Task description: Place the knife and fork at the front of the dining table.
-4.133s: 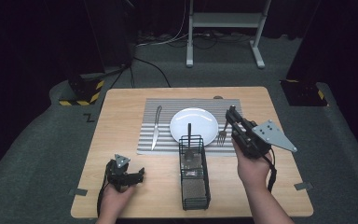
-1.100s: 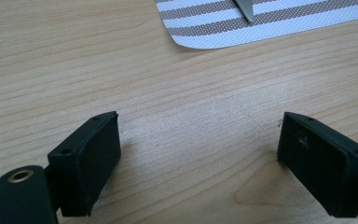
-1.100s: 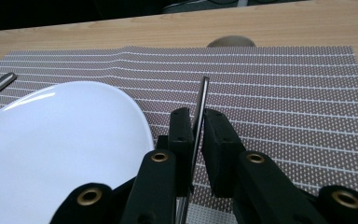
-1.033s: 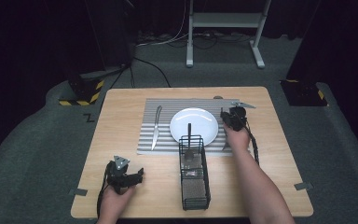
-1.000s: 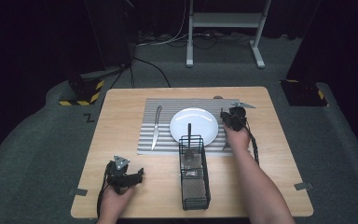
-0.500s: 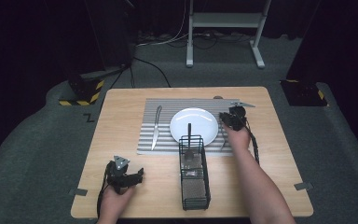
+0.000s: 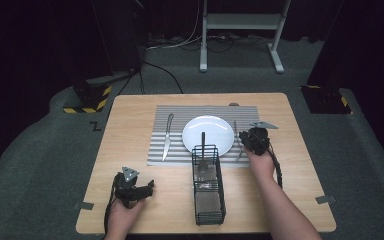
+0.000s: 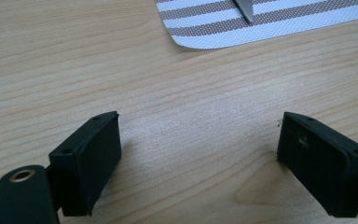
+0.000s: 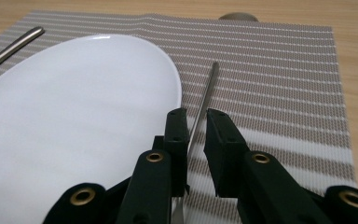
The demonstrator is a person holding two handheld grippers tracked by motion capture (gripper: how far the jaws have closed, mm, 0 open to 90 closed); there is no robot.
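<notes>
Right gripper view shows the right gripper (image 9: 196, 122) nearly closed around a fork (image 9: 204, 102) just beside the plate (image 9: 74, 112); left gripper (image 8: 198, 158) rests wide open on bare table (image 8: 168, 93).

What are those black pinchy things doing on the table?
A person holds one tool in each hand. The right tool has its jaws nearly closed around a fork lying on the mat beside the plate. The left tool rests open on bare table. A wire basket stands in the middle.
</notes>
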